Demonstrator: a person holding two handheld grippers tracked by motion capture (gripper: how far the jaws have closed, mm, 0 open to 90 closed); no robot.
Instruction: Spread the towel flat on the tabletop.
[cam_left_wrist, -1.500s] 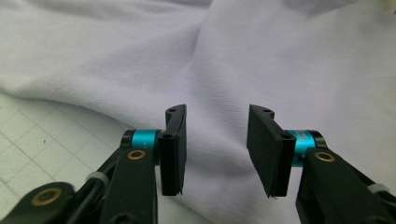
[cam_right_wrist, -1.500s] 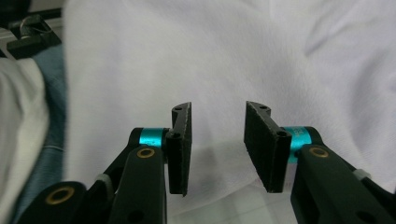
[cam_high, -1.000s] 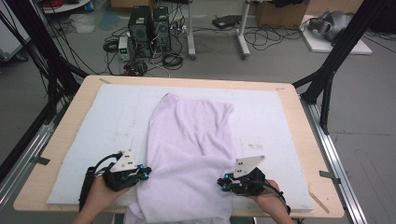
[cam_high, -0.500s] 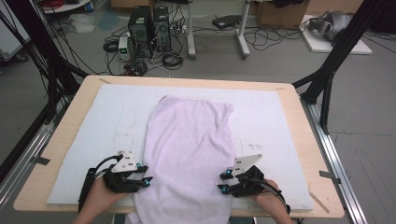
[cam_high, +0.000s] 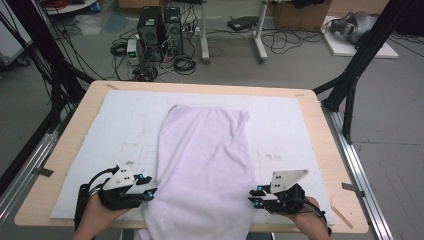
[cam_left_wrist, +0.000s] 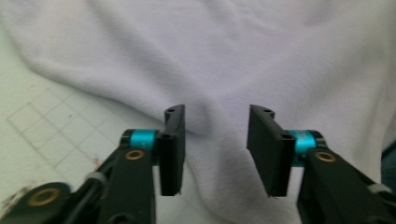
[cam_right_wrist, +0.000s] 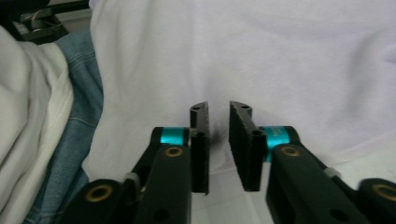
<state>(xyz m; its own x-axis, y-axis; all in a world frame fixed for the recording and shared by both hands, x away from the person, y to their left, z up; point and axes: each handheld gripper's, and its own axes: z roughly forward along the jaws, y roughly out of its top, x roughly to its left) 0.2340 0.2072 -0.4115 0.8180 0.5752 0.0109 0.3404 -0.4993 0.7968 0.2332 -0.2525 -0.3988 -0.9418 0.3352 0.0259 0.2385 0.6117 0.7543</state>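
We see the table (cam_high: 320, 107) bearing a white mat (cam_high: 100, 130), and a pale lilac towel (cam_high: 205, 160) lying down its middle, its near end draped over the table's front edge. Our left gripper (cam_high: 150, 192) stands spread at the towel's left edge; our right gripper (cam_high: 252, 197) is narrowly parted at its right edge.

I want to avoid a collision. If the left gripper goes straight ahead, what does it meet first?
The left gripper points at the white towel, fingers open. It would meet the towel's fabric first, apparently right ahead, though depth is unclear.
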